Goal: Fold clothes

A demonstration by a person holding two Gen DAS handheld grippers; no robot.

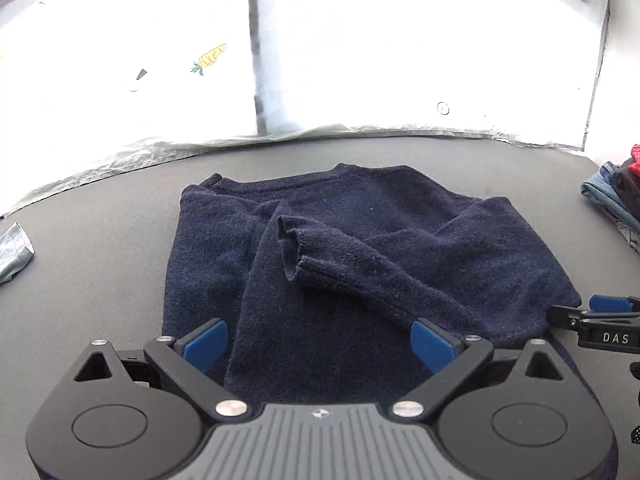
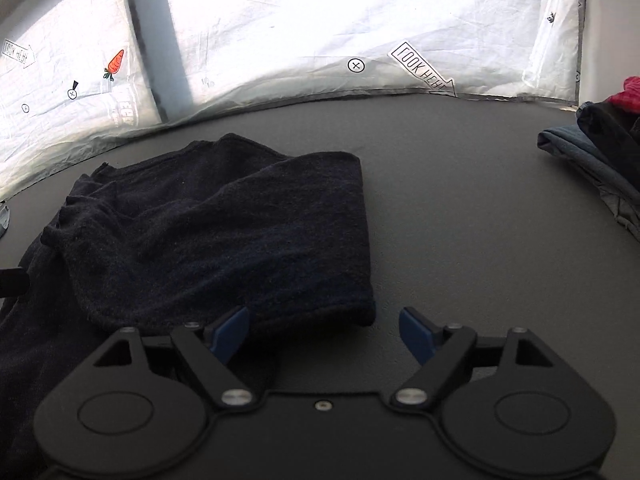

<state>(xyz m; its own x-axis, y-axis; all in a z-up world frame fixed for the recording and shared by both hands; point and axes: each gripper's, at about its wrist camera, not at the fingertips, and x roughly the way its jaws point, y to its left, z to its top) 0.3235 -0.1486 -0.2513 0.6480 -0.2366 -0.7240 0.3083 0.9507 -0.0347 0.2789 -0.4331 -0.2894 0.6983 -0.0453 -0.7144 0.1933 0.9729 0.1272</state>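
A navy sweater (image 1: 360,264) lies on the grey table (image 1: 100,264), both sleeves folded across its body, one cuff (image 1: 292,252) gaping at the middle. The left gripper (image 1: 320,344) hovers over its near hem at 6 o'clock, jaws spread wide and empty. The right gripper (image 2: 324,332), likewise agape, straddles the sweater's near right corner (image 2: 360,312). A pile of clothes (image 2: 600,140) sits at 3 o'clock; a white printed sheet (image 2: 320,20) fills 12 o'clock
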